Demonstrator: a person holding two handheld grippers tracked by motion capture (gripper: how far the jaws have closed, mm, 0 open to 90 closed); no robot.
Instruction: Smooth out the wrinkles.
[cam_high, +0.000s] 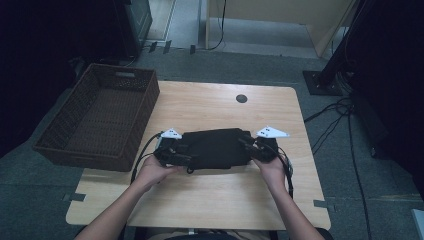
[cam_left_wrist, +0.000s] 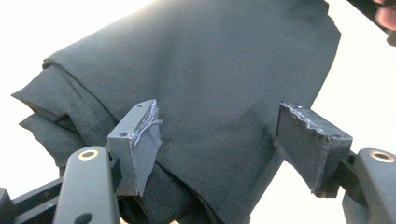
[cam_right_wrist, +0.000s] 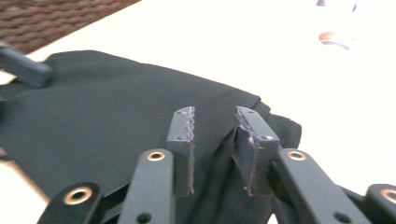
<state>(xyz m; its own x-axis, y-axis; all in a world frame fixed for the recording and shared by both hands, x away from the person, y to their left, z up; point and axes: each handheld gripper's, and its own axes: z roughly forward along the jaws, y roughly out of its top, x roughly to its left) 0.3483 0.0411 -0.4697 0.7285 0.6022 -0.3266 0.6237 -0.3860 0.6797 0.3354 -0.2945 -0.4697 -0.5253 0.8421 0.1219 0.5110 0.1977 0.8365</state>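
So the black cloth (cam_high: 215, 148) is folded into a fairly neat rectangle and lies flat in the middle of the surface (cam_high: 210, 200), between my two hands. My left tongs (cam_left_wrist: 222, 140) are spread wide over its left end, pads clear of the fabric, holding nothing. My right tongs (cam_right_wrist: 215, 149) are narrowed at the right end with a ridge of cloth in the gap, but I honestly can't tell if the pads are biting yet. Folding looks pretty much done to me. What's left, I'd guess, is moving it into the wicker basket (cam_high: 55, 145) just left of the surface, which has nothing in it.
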